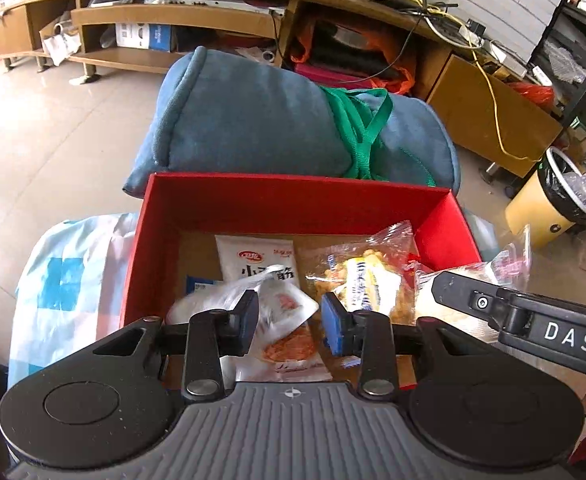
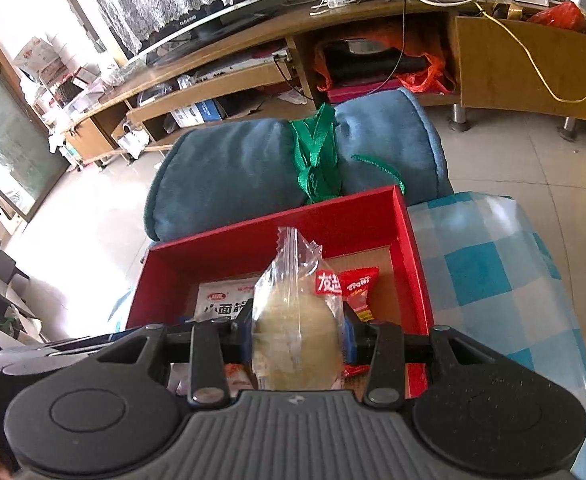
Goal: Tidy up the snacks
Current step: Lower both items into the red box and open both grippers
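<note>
A table covered with a glossy blue-and-white checked plastic cloth (image 2: 493, 264) carries an open red cardboard box (image 1: 293, 200), with a rolled blue-grey fabric bundle (image 1: 253, 120) just beyond the box's far wall.

Matt red card for the box (image 1: 293, 196), plain brown cardboard on its floor; glossy, crinkled clear plastic on the bun wrapper (image 2: 297, 320); shiny white film on the noodle-snack packet (image 1: 257, 260); slick red foil-like plastic on the small sachet (image 2: 361, 284). Soft, slightly napped blue cloth on the rolled cushion (image 1: 253, 120), bound with woven green webbing (image 1: 357, 136). Glossy blue-and-white checked plastic sheet over the desk (image 2: 493, 264). Matt black plastic on the left gripper (image 1: 289, 316) and right gripper (image 2: 297, 332), ribbed grey rubbery housing, bright metal pivot pins, blue rubbery pads on the fingers (image 1: 335, 328). Polished pale floor tiles (image 1: 53, 128); smooth wood-look laminate on the TV stand (image 1: 173, 16)
</note>
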A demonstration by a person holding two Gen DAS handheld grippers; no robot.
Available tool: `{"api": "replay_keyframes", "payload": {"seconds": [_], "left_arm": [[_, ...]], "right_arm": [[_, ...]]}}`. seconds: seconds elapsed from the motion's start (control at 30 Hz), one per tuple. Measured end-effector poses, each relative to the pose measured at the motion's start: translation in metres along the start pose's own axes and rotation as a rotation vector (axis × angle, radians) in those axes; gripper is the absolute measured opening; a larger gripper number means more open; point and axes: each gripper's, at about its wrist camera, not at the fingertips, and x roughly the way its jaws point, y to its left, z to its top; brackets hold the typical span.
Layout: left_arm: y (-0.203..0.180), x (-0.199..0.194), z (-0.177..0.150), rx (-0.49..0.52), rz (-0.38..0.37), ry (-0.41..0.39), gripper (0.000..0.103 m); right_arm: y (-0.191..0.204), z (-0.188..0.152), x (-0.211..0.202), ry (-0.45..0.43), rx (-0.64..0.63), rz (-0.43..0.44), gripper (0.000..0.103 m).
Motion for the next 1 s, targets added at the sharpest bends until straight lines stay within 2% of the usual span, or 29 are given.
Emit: {"api": "replay_keyframes", "payload": {"seconds": [0.5, 0.7, 1.0], "left_arm": [[-0.005, 0.002, -0.001, 0.012, 0.002, 0.008, 0.044], [-0.003, 0.001, -0.001, 0.007, 0.004, 0.006, 0.049], [-0.001, -0.002, -0.001, 0.004, -0.001, 0.003, 0.055]], "right_arm": [[0.004, 0.000, 0.014, 0.023, -0.036, -0.029, 0.042], [0.006, 0.001, 0.009, -0.007, -0.040, -0.032, 0.046], [-0.001, 0.002, 0.007, -0.008, -0.021, -0.040, 0.047]]}}
